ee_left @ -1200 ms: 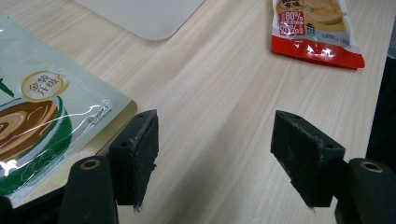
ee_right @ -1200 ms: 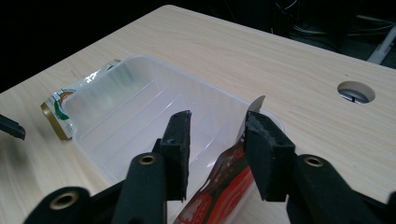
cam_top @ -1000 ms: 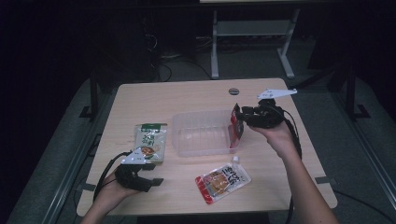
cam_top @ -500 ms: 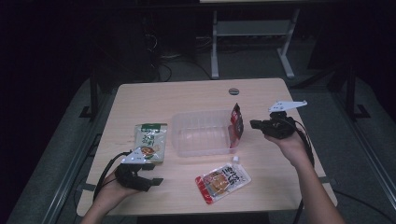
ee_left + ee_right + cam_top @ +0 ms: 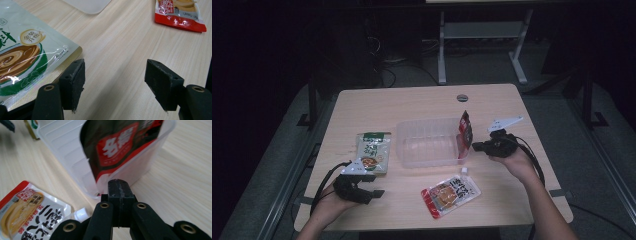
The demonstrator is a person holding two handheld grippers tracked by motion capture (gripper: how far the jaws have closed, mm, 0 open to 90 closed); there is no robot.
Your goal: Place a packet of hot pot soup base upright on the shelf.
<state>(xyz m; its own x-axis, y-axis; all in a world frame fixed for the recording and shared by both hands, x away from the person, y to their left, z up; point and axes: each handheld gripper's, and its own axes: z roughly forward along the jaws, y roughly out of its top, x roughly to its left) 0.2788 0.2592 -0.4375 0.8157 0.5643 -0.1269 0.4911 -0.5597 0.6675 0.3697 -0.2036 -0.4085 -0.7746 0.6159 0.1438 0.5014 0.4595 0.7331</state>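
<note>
i read the step in hand as packing the sauce pouches into the clear bin (image 5: pixel 427 121). the red-and-black pouch (image 5: pixel 465 132) is already in there, standing on edge and leaning against the bin's right end wall, well above the rim. my right claw (image 5: pixel 474 146) sits just outside that wall, low by the worktop (image 5: pixel 412 100), clenched tight with nothing between its pads as far as i can tell. to do this well i would draw it straight back from the wall so it neither drags the light bin nor tips the pouch out, then nudge the pouch's top inward so it lies flat and leaves room. my left claw (image 5: pixel 374 185) rests at the near left, released, its pads spread wide over bare wood and touching nothing, with the corner of the green pouch (image 5: pixel 373 152) just beside its left pad (a short slide and a pinch on that corner looks like the easy next pick). the count: three pouches in all, one in the bin, the green one and a red spouted pouch (image 5: pixel 451 194) flat on the worktop; one bin; two claws.
</note>
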